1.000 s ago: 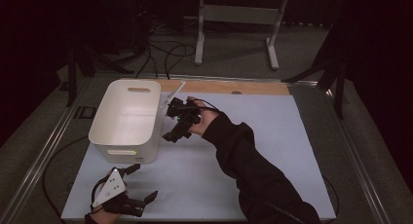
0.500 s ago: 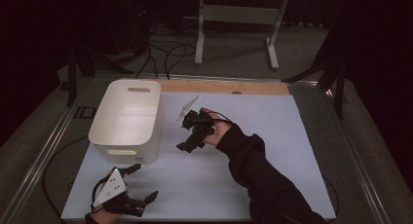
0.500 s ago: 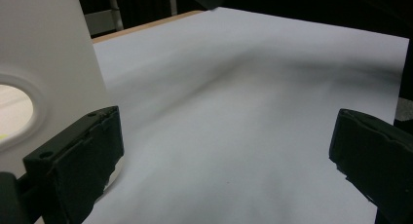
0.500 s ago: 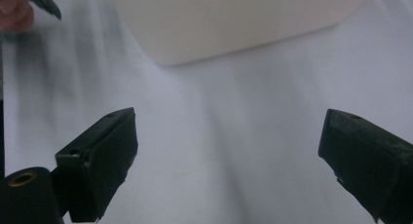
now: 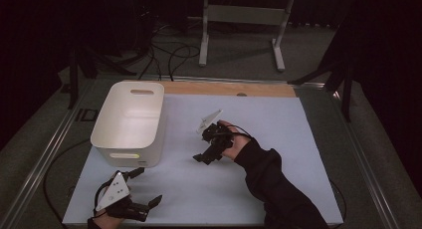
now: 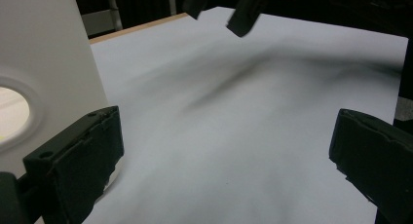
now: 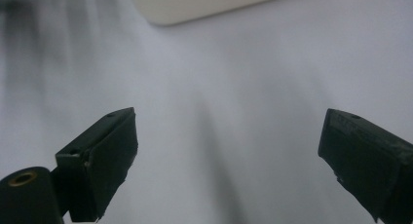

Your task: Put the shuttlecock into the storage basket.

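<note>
The left gripper lay nearest, just in front of the white bin's near corner, its jaws spread wide and empty. Farther off, to the right of the bin and apart from it, the right gripper hovered low over the pale mat, jaws also wide, holding nothing. The step in hand looked like an empty-handed move beside the bin; the next move probably called for finding something to grasp.
</note>
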Demonstrator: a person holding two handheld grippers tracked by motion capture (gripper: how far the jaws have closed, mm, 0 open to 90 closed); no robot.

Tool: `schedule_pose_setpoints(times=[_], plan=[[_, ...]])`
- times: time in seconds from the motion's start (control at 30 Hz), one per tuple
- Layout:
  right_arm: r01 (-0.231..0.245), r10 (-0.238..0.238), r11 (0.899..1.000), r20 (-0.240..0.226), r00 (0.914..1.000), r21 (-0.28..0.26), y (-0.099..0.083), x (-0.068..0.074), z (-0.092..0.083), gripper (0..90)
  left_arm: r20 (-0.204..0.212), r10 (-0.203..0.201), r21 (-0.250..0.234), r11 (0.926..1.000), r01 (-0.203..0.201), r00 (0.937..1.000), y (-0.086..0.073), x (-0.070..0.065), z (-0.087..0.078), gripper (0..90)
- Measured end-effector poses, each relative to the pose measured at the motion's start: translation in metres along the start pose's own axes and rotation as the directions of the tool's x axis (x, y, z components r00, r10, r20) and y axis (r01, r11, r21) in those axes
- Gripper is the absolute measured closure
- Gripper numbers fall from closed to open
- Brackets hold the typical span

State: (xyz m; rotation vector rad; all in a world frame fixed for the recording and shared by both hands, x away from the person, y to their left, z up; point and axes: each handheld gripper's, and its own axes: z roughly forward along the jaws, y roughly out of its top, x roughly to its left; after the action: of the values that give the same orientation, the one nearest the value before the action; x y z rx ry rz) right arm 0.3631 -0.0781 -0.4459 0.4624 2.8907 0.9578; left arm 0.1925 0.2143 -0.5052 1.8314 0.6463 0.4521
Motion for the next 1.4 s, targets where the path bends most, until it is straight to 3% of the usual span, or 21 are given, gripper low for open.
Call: schedule_pose_setpoints(times=[0.57, 1.4], plan=[[-0.014, 0.014, 0.998, 0.003, 0.9999, -0.065, -0.053, 0.002, -0.002, 7.3, 0.003, 0.006, 0.001, 1.0000, -0.006, 1.0000, 0.000, 0.000, 0.001, 0.0], [-0.095, 0.103, 0.981, 0.040, 0.9938, -0.171, -0.129, 0.007, -0.037, 7.4, 0.009, 0.007, 0.005, 1.0000, -0.007, 0.9999, 0.001, 0.000, 0.003, 0.0]])
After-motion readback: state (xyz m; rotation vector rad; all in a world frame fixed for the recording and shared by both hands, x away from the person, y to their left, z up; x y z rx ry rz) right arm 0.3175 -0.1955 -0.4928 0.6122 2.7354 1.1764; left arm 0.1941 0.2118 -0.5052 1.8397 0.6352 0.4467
